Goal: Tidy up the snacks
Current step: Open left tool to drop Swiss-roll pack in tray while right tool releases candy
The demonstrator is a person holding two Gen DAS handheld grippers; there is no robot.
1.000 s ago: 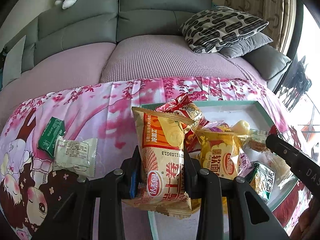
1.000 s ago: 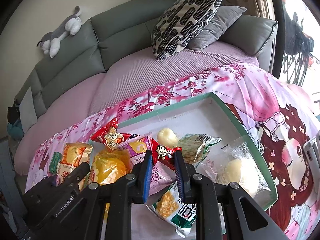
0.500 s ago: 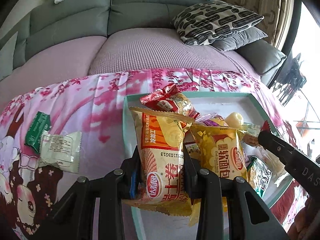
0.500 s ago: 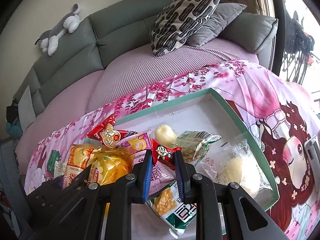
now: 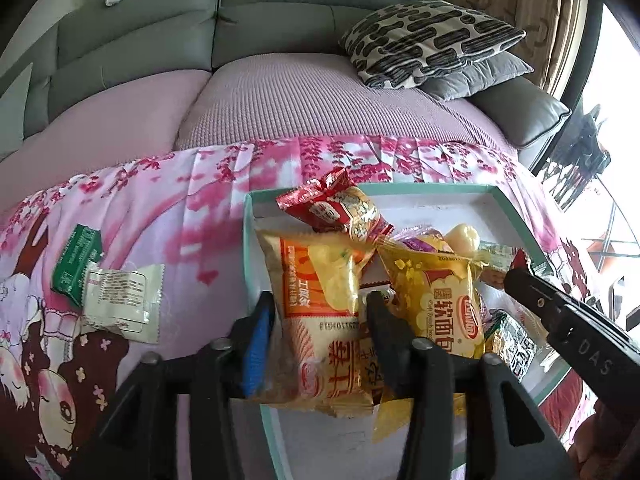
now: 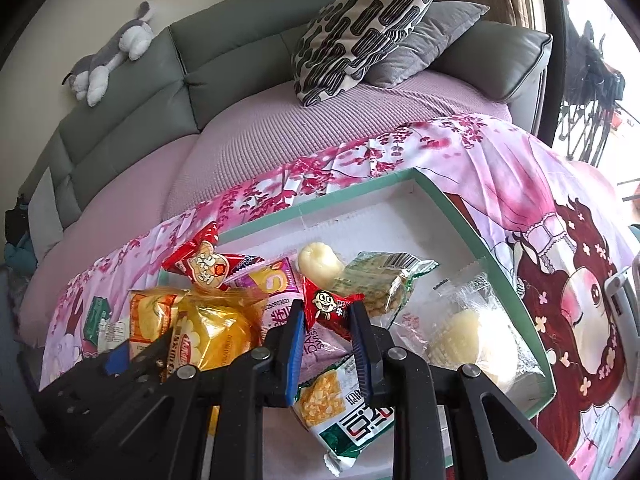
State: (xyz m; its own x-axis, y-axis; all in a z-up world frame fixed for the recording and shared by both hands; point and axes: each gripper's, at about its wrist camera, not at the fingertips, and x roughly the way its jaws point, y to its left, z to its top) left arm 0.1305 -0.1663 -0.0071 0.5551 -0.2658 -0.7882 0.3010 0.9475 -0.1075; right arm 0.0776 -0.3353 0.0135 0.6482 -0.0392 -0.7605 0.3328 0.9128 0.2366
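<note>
My left gripper [image 5: 320,300] is open; an orange-yellow chip bag [image 5: 320,300] lies between its spread fingers, over the left side of the green-rimmed white box [image 5: 516,216]. Beside it lie a yellow bread bag [image 5: 436,300] and a red packet [image 5: 336,208]. My right gripper [image 6: 326,310] is partly open over the box [image 6: 496,256], with a small red packet [image 6: 326,306] between its fingers; a grip cannot be confirmed. Below it lies a green-white snack bag [image 6: 344,412]. The left gripper shows at the lower left of the right wrist view [image 6: 120,360].
A green packet [image 5: 76,260] and a white packet [image 5: 120,300] lie on the pink cartoon cloth [image 5: 160,216] left of the box. Inside the box are a pale bun [image 6: 320,260], a green cracker pack [image 6: 380,280] and a clear-wrapped pastry [image 6: 464,332]. A grey sofa with pillows [image 6: 360,32] stands behind.
The left gripper carried the chip bag right, over the box, and its fingers have spread apart from the bag. The right gripper stayed in place.
</note>
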